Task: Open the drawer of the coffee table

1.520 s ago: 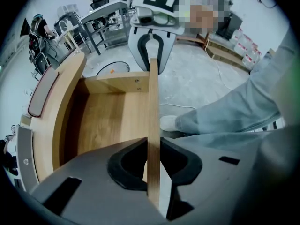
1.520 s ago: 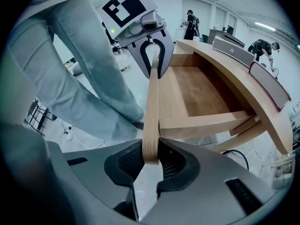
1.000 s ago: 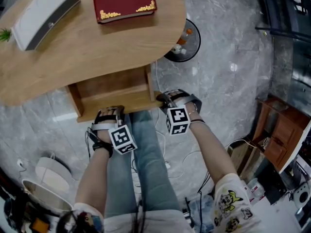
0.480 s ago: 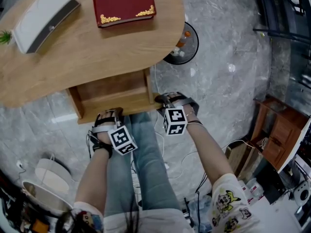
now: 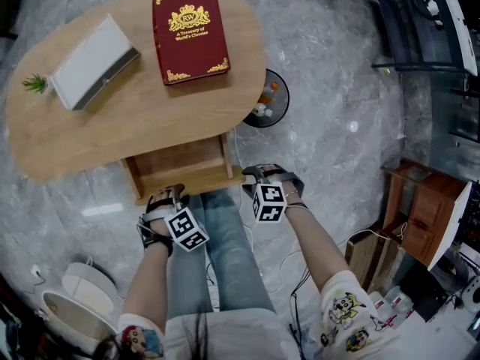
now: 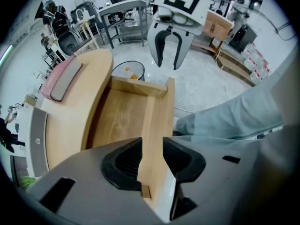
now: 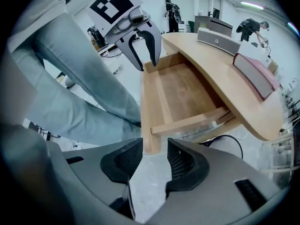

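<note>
The oval wooden coffee table (image 5: 90,133) has its drawer (image 5: 184,160) pulled out toward me, empty inside. My left gripper (image 5: 166,196) hangs over the left part of the drawer's front panel (image 6: 154,125). Its jaws have just been opening and stand open; the panel's top edge shows in the gap, clear of the pads (image 6: 126,161). My right gripper (image 5: 255,172) is over the panel's right end, jaws also just opening, now open. In the right gripper view the panel's end (image 7: 150,125) lies just beyond the gap of the right gripper (image 7: 154,165).
A red book (image 5: 191,34), a grey-white box (image 5: 94,62) and a small green plant (image 5: 34,85) lie on the tabletop. A round bin (image 5: 266,100) stands behind the table. My jeans-clad legs (image 5: 221,253) are right below the drawer. A white bin (image 5: 75,291) sits lower left, a wooden cabinet (image 5: 424,216) at right.
Both grippers have lifted off the drawer's front panel and their jaws have spread. The head view has pulled back, showing more of the tabletop. The drawer stays pulled out.
</note>
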`<state>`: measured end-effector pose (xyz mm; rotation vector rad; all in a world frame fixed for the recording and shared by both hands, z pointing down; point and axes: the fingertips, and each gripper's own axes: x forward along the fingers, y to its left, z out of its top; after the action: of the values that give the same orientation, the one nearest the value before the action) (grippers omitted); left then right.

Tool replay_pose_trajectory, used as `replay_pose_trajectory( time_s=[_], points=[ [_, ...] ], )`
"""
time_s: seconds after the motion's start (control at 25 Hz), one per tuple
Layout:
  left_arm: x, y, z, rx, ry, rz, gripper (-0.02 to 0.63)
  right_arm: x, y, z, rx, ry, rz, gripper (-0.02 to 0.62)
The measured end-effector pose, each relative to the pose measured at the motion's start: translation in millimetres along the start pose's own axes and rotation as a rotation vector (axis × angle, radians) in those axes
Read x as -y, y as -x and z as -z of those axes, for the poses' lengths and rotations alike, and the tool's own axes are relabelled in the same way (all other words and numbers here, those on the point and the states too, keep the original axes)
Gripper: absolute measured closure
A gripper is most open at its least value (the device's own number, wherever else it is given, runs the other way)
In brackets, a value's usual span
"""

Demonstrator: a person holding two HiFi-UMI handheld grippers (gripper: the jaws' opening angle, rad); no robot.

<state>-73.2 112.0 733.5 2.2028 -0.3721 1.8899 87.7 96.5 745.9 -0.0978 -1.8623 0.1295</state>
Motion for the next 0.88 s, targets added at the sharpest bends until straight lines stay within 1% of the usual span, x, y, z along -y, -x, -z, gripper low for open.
replay_pose_trajectory(
  time_s=[0.12, 0.24, 0.36, 0.48, 0.6, 0.68, 0.76, 0.88],
  points=[
    [-18, 30, -17, 0.027, 0.006, -0.034, 0.48, 14, 32, -16, 0.024, -0.059, 0.045, 0.462],
    [-36, 64, -39, 0.063, 0.029, -0.071, 0.48, 31, 71, -37, 0.067, -0.148, 0.102, 0.462],
    [-56, 106, -59, 0.109, 0.061, -0.113, 0.48, 48, 117, -63, 0.132, -0.228, 0.172, 0.462],
    [-83, 151, -80, 0.169, 0.087, -0.178, 0.48, 71, 171, -90, 0.22, -0.281, 0.258, 0.462],
    [-116, 196, -98, 0.24, 0.111, -0.258, 0.48, 98, 229, -110, 0.306, -0.314, 0.365, 0.462],
    [-135, 226, -105, 0.285, 0.139, -0.315, 0.476, 109, 263, -123, 0.356, -0.321, 0.417, 0.462],
    [-152, 258, -108, 0.328, 0.177, -0.366, 0.461, 112, 291, -137, 0.402, -0.319, 0.45, 0.462],
    [-162, 310, -112, 0.409, 0.245, -0.413, 0.446, 104, 333, -159, 0.47, -0.319, 0.484, 0.462]
  ],
)
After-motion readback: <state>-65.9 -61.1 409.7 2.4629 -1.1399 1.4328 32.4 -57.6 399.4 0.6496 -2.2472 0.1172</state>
